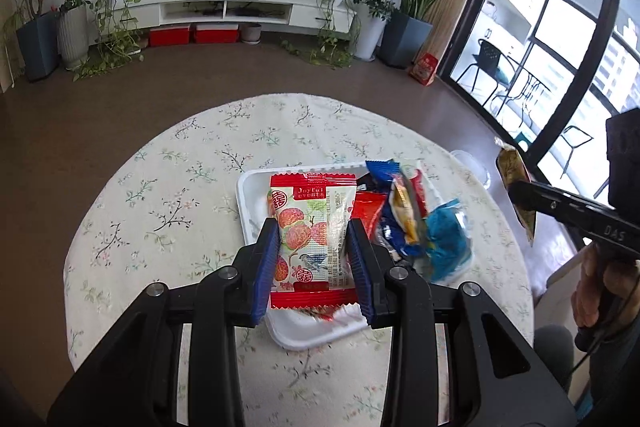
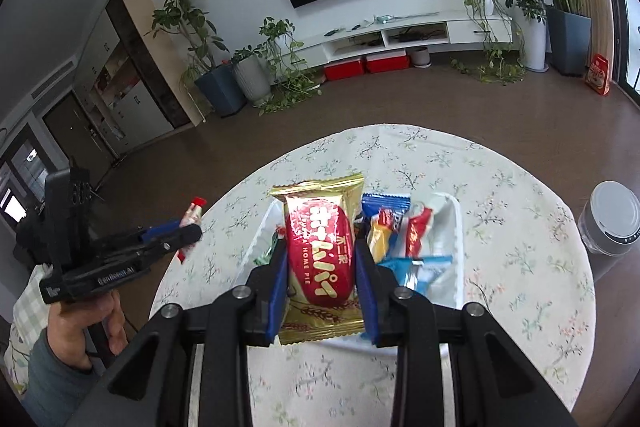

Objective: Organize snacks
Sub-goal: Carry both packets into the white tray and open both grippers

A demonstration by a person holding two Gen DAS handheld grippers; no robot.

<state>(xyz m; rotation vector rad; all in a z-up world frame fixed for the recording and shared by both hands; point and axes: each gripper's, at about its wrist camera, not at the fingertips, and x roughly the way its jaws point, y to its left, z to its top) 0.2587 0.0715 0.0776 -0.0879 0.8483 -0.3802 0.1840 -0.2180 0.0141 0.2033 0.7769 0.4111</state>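
Note:
My left gripper [image 1: 314, 227] is shut on a red-and-white lychee-print snack packet [image 1: 310, 239], held above the left part of a white tray [image 1: 256, 227] on a round floral table. My right gripper [image 2: 322, 243] is shut on a gold-and-red pie packet [image 2: 320, 255], held above the same tray [image 2: 456, 259]. Several snack packets, blue [image 1: 446, 243], red and yellow [image 2: 380, 239], lie piled in the tray's right half. The right gripper with its gold packet [image 1: 516, 183] shows at the right of the left wrist view; the left gripper with its packet [image 2: 192, 215] shows at the left of the right wrist view.
The round table [image 1: 168, 187] has a floral cloth. A clear lidded jar [image 2: 608, 219] stands at its right edge. Brown floor surrounds it, with potted plants, a TV shelf and glass doors beyond.

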